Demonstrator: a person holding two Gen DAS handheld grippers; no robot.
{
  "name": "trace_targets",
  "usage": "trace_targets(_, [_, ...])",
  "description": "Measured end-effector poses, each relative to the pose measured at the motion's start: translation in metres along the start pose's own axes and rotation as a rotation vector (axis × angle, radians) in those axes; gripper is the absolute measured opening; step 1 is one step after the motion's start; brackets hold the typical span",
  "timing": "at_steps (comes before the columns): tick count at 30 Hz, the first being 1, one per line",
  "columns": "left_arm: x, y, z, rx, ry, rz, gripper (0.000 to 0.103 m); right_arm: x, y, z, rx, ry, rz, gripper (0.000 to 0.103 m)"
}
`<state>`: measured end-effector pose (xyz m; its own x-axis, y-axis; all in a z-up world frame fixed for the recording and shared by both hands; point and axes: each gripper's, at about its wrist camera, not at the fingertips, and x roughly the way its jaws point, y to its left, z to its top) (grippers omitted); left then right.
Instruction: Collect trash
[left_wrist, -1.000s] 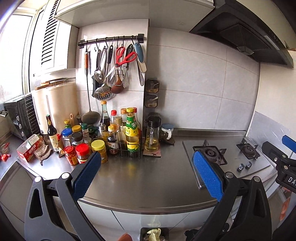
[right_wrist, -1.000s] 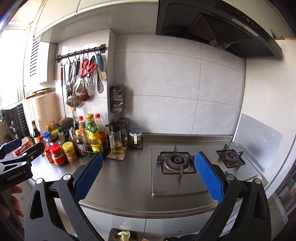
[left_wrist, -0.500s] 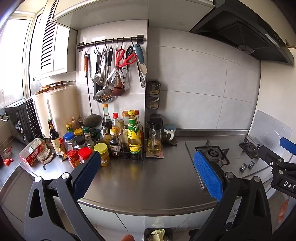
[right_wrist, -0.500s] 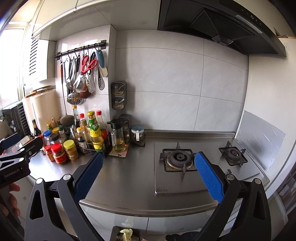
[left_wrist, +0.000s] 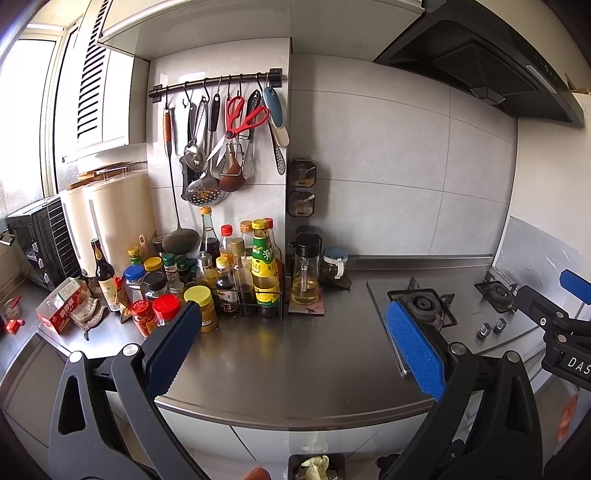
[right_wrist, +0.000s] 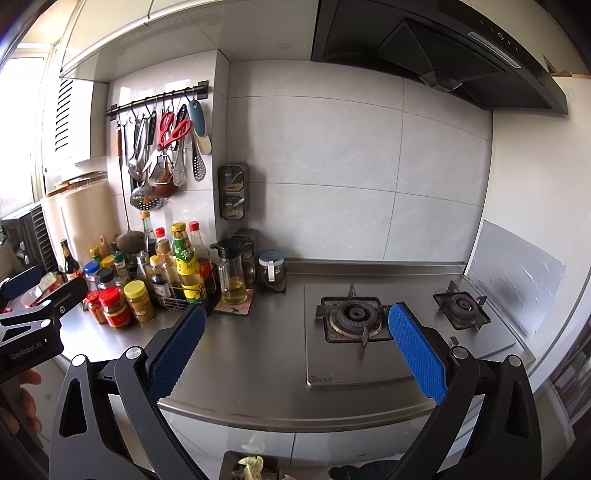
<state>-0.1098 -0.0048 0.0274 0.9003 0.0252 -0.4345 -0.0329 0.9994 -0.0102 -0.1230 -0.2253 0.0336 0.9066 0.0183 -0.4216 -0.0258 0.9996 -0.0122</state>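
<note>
My left gripper (left_wrist: 293, 349) is open and holds nothing, hovering in front of the steel counter (left_wrist: 295, 362). My right gripper (right_wrist: 297, 350) is also open and empty, facing the gas hob (right_wrist: 351, 317). A small dark bin (left_wrist: 316, 467) with crumpled pale scraps stands on the floor below the counter edge; the right wrist view shows the same bin (right_wrist: 251, 465). A crumpled brown wrapper (left_wrist: 86, 312) lies beside a red carton (left_wrist: 61, 306) at the counter's left end.
Sauce bottles and spice jars (left_wrist: 207, 280) crowd the counter's left side, with an oil jug (left_wrist: 304, 273) beside them. Utensils hang from a wall rail (left_wrist: 221, 85). A black oven (left_wrist: 33, 247) stands far left. A hand (right_wrist: 22, 398) holds the left gripper.
Both views have drifted only slightly. Both grippers stay open, and nothing has been picked up or moved.
</note>
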Motion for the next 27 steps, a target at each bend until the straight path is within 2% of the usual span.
trace_targets(27, [0.0032, 0.0023, 0.0017, 0.001, -0.001, 0.017, 0.095, 0.0057, -0.0053, -0.0023, 0.014, 0.009, -0.008, 0.1])
